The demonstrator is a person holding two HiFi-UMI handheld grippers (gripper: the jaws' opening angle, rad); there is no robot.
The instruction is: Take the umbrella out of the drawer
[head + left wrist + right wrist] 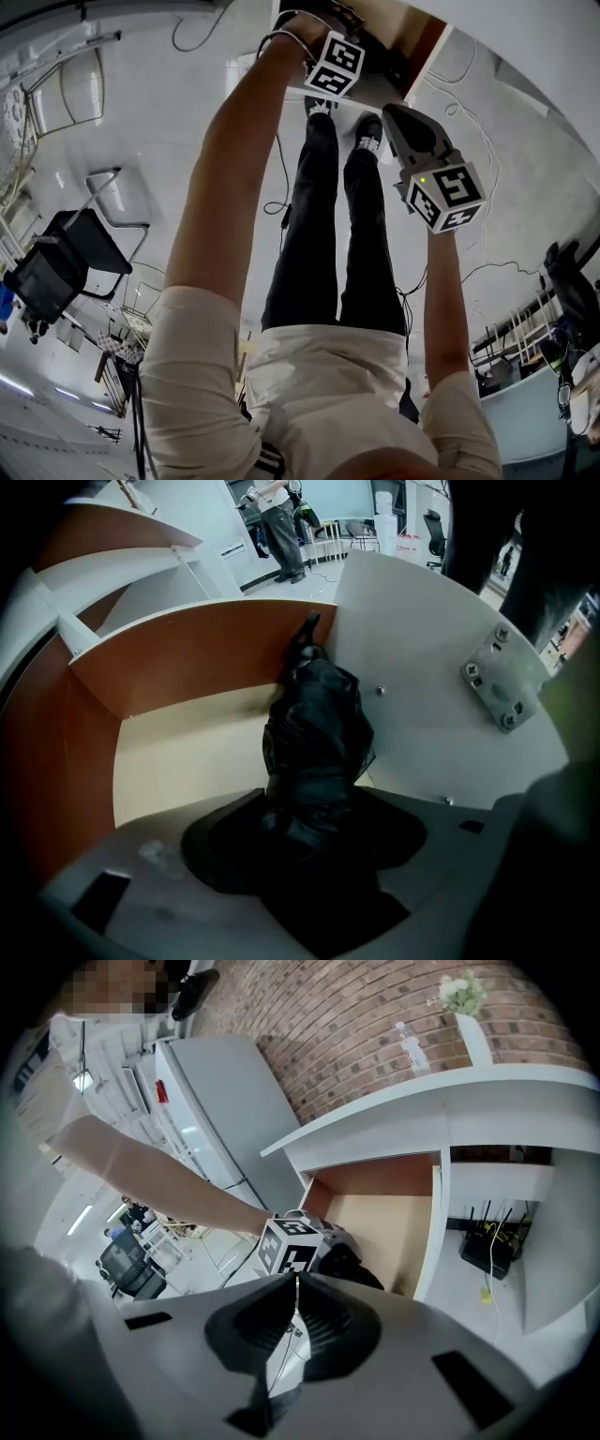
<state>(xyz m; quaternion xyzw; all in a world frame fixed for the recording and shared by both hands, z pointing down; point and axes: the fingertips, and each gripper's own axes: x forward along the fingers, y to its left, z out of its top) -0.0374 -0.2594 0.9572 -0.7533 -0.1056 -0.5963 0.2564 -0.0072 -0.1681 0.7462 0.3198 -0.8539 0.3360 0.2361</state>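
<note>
A black folded umbrella (317, 733) leans in the far right corner of the open drawer (187, 658), which has brown walls and a cream floor. My left gripper (309, 847) points steeply down into the drawer with its jaws open on either side of the umbrella's near end. I see no pad pressing on it. In the head view only its marker cube (336, 64) shows, at the drawer (412, 42). My right gripper (295, 1288) is shut and empty, held back from the drawer (380, 1218) and aimed at the left gripper's cube (298, 1246) and the umbrella (354, 1265).
The drawer's white front panel (441, 696) stands right of the umbrella. A black router (487, 1246) sits in the shelf bay to the right. A bottle (410, 1049) and a vase (466, 1016) stand on the counter. Cables (281, 187) and a chair (70, 258) are on the floor.
</note>
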